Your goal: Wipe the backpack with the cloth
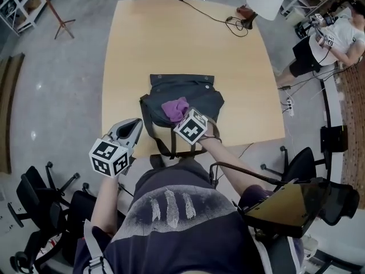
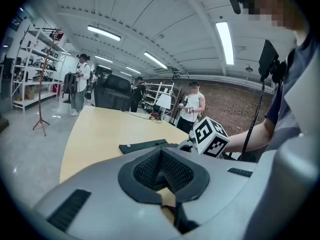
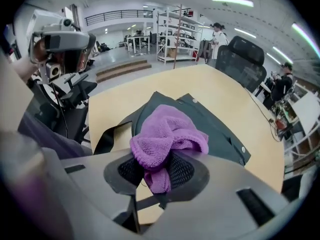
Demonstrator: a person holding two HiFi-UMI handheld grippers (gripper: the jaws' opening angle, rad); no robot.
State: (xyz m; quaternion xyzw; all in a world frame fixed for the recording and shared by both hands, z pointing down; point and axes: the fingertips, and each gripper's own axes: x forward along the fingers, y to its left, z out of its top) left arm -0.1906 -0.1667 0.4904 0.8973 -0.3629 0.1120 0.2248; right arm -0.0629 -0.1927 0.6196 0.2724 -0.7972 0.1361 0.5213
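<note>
The backpack [image 1: 185, 96], dark grey with small pale snaps on its flap, lies flat on the wooden table [image 1: 171, 39], towards the near edge and about midway across. Its straps [image 1: 162, 144] trail towards that edge, just in front of the person's body. The purple cloth [image 1: 175, 108] sits bunched on the near part of the backpack, touching its fabric.

The right gripper [image 3: 159, 173] comes in from the near side with its marker cube [image 1: 191, 127] just beside the cloth. In the right gripper view its dark ribbed pads [image 3: 184, 171] are closed on a fold of the cloth. The rest of the cloth bulges out beyond the tips and hides part of the bag behind it.

The left gripper [image 1: 136, 124] is off to the left of the backpack, near the table's near-left corner, and touches neither bag nor cloth. In the left gripper view its jaws meet at the tips with nothing between them. Only a sliver of table shows through the gap behind the tips. The same view shows the right gripper's cube and the person's bare forearm to the right.

Farther out, a black cable [image 1: 208, 15] snakes over the far end of the table near a white lamp shade [image 1: 265, 1]. Black office chairs [image 1: 45, 193] stand on the grey floor at the near left. A seated person [image 1: 333, 39] in a white top is well apart at the far right. Metal shelving [image 2: 30, 69] lines the room's edge.
</note>
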